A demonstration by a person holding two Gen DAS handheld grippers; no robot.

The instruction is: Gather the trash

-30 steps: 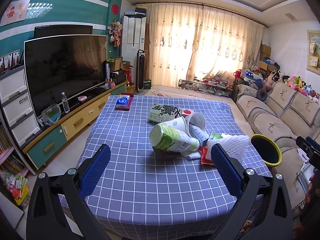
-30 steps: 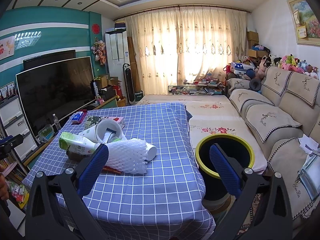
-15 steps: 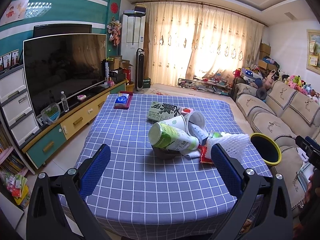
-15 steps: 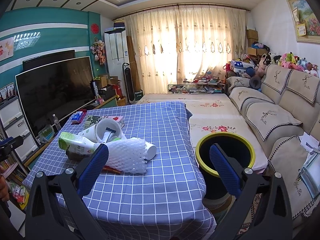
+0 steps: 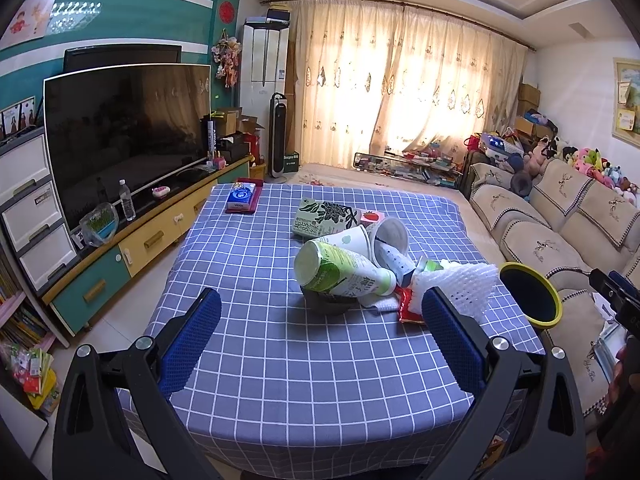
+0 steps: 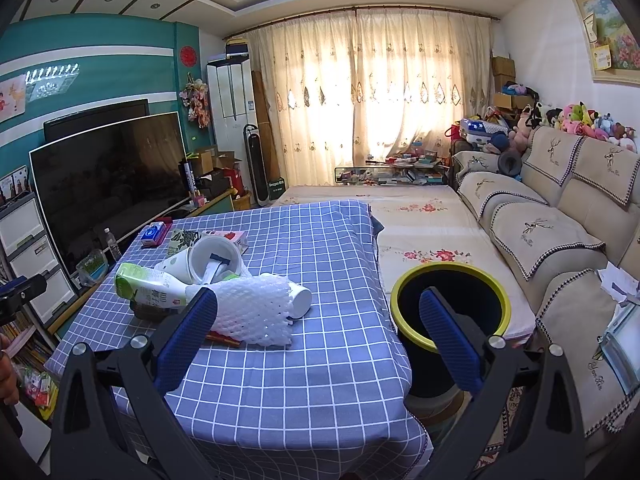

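A heap of trash sits at the middle of a table (image 5: pixel 256 360) covered in a blue checked cloth: a green and white bottle (image 5: pixel 340 272) lying on its side, a white cup (image 5: pixel 390 234) tipped over behind it, a flat printed carton (image 5: pixel 324 216) further back, a red wrapper (image 5: pixel 408 306), and a white foam net (image 6: pixel 256 312) at the heap's right edge. In the right wrist view the bin (image 6: pixel 450 320), black with a yellow rim, stands on the floor just beside the table, at lower centre-right of the frame, its mouth open upward. The left gripper (image 5: pixel 320 332) hangs over the near part of the table, its jaws spread wide, holding nothing and touching nothing; the heap shows between and beyond the blue pads. The right gripper (image 6: pixel 320 332) is likewise spread wide and empty, with the foam net just past its left pad and the bin behind its right pad. Nothing looks collected yet. The likely first step is to take one piece from the heap. The foam net is nearest the bin and lies on top, so it seems the easiest start; it is soft, so the jaws should close well into it, then lift clear before swinging over the rim, so nothing else drags along.
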